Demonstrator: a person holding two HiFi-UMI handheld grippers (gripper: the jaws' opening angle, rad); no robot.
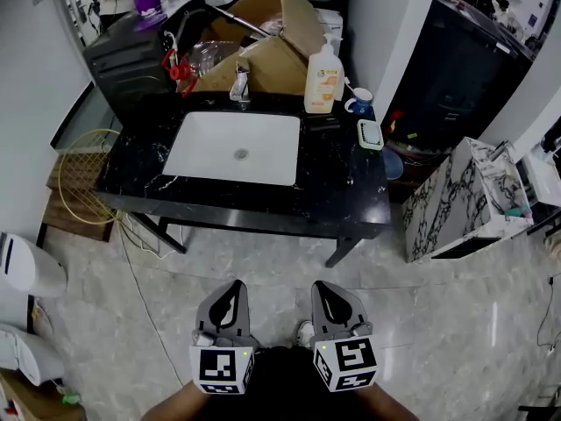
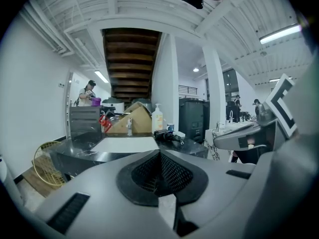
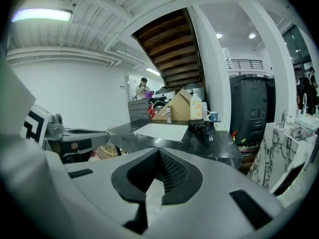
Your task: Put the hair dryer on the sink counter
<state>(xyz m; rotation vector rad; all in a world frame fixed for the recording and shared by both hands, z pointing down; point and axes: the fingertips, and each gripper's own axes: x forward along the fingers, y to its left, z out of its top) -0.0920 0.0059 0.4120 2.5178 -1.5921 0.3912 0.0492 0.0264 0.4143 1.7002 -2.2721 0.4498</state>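
Note:
The black hair dryer [image 1: 323, 124] lies on the black marble sink counter [image 1: 254, 204], just right of the white basin [image 1: 235, 147]. Its cord is bundled beside it in the left gripper view [image 2: 167, 135] and in the right gripper view [image 3: 202, 128]. Both grippers hang low near my body, well short of the counter's front edge. My left gripper [image 1: 230, 298] is shut and holds nothing [image 2: 159, 156]. My right gripper [image 1: 334, 298] is shut and empty too [image 3: 160, 156]. They sit side by side, pointing at the counter.
A soap bottle [image 1: 323, 79], a blue mug [image 1: 359, 105] and a soap dish [image 1: 370, 134] stand at the counter's back right. A cardboard box [image 1: 272, 42] sits behind the faucet [image 1: 240, 86]. A marble-patterned cabinet [image 1: 465, 200] stands right, a wire basket [image 1: 83, 178] left.

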